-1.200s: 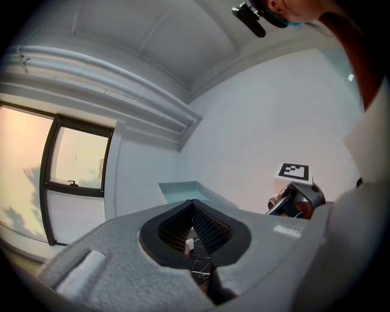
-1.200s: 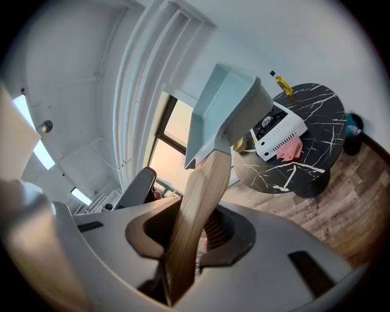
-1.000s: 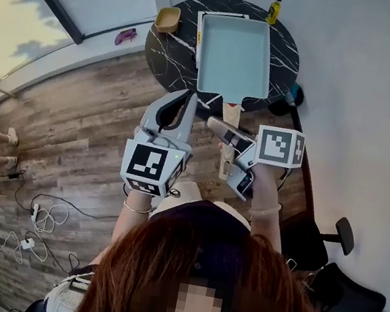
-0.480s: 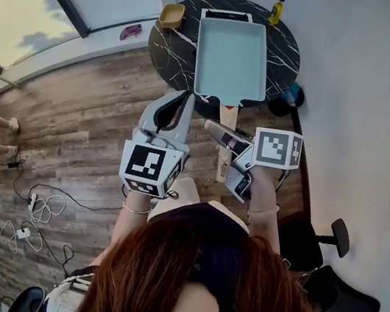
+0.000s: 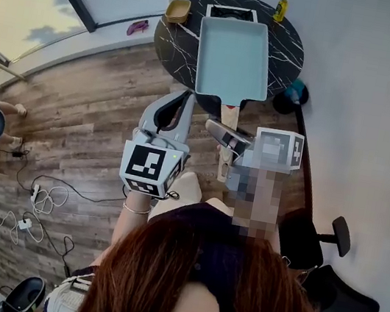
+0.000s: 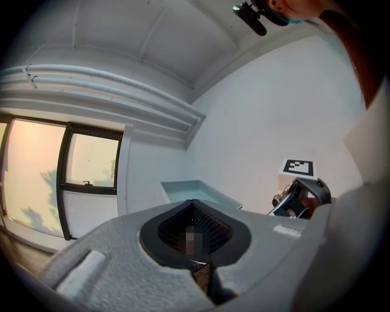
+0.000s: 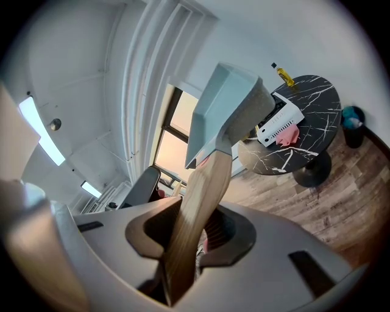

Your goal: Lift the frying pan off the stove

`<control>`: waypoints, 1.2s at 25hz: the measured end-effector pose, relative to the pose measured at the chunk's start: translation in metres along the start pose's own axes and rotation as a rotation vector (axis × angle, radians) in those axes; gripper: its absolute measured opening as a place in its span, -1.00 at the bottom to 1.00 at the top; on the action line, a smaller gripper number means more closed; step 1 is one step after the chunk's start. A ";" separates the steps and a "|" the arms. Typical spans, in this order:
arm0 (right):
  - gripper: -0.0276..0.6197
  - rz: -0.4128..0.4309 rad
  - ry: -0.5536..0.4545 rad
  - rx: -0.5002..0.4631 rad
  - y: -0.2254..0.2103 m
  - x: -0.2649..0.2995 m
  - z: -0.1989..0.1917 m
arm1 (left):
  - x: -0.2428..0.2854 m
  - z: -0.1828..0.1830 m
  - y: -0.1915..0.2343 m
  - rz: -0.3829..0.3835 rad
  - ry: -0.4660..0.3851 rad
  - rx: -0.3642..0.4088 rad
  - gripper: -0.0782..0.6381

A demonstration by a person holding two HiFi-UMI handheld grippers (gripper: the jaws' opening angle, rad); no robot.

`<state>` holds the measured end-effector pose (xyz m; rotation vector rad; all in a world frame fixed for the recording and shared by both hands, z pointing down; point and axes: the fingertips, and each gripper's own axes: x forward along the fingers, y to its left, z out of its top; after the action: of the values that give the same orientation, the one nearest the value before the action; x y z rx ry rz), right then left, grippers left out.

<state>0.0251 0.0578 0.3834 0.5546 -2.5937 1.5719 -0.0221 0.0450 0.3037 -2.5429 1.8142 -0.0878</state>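
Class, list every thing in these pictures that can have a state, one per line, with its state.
frying pan: empty, lifted clear of the stove, held by its wooden handle
stove: on the table, pan off it
right gripper: shut on the frying pan's handle
left gripper: shut, empty
yellow bottle: upright, capped, on the table

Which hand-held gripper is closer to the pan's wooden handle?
Right. The right hand-held gripper grips the wooden handle of the pale blue rectangular frying pan; the left hand-held gripper is beside it, to its left, not touching.
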 end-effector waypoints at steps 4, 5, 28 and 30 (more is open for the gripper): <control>-0.60 -0.012 0.003 -0.007 0.001 -0.002 -0.004 | -0.004 0.000 -0.001 0.007 0.005 0.007 -0.75; -0.60 -0.015 0.002 -0.011 0.001 -0.005 -0.008 | -0.007 0.001 -0.004 0.008 0.003 0.010 -0.75; -0.60 -0.017 -0.016 -0.034 0.001 -0.050 -0.026 | -0.015 0.003 -0.047 -0.003 0.003 0.033 -0.75; -0.60 -0.021 -0.018 -0.035 0.002 -0.051 -0.025 | -0.015 0.005 -0.047 -0.003 0.003 0.034 -0.75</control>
<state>0.0687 0.0946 0.3822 0.5937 -2.6145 1.5196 0.0175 0.0746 0.3006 -2.5245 1.7934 -0.1210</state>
